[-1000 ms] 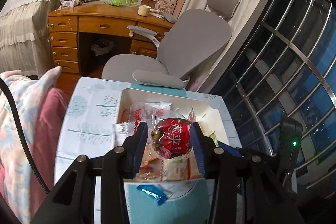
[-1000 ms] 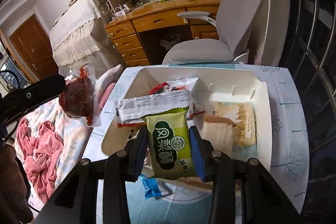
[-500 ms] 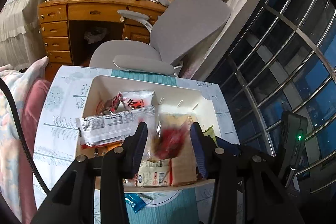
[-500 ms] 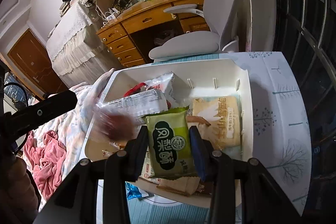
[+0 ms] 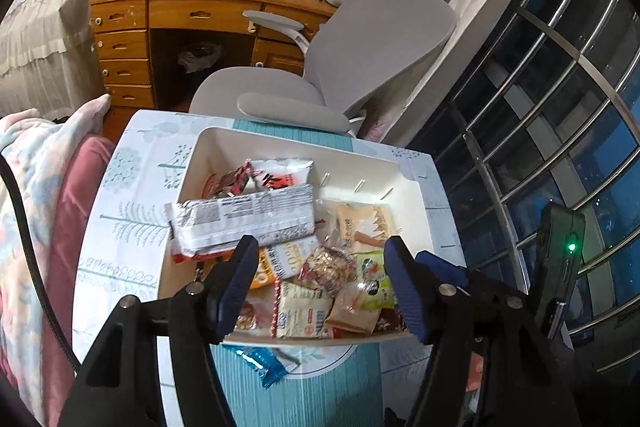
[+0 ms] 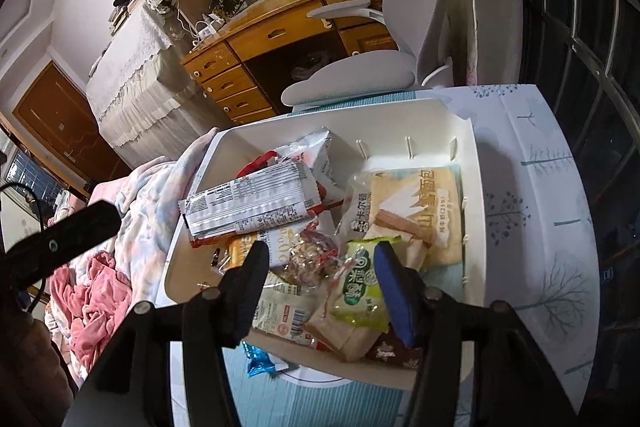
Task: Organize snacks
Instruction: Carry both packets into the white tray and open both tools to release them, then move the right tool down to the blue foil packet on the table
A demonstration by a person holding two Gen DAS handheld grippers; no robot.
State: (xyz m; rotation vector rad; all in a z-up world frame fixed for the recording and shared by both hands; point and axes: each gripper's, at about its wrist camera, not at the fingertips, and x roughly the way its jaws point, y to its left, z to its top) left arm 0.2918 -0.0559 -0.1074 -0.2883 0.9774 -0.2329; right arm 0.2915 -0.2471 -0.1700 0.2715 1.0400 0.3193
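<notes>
A white bin (image 5: pixel 288 143) (image 6: pixel 468 155) on the table holds several snack packets. A clear red-trimmed snack bag (image 5: pixel 330 265) (image 6: pixel 310 257) lies in the bin's near middle. A green packet (image 5: pixel 372 277) (image 6: pixel 358 287) lies beside it on the right. A long silver wrapper (image 5: pixel 244 221) (image 6: pixel 248 203) lies at the left. My left gripper (image 5: pixel 322 283) is open and empty above the bin's near edge. My right gripper (image 6: pixel 320 283) is open and empty, its jaws either side of the green packet and the clear bag.
A blue wrapper (image 5: pixel 258 363) (image 6: pixel 260 363) lies on the teal mat in front of the bin. A grey office chair (image 5: pixel 340 67) stands behind the table, a wooden desk (image 5: pixel 180 15) beyond. Pink bedding (image 6: pixel 104 291) lies to the left. A window grille (image 5: pixel 560 107) is on the right.
My left gripper opened and dropped the red-trimmed bag into the bin. My right gripper opened and let go of the green packet, which now lies in the bin.
</notes>
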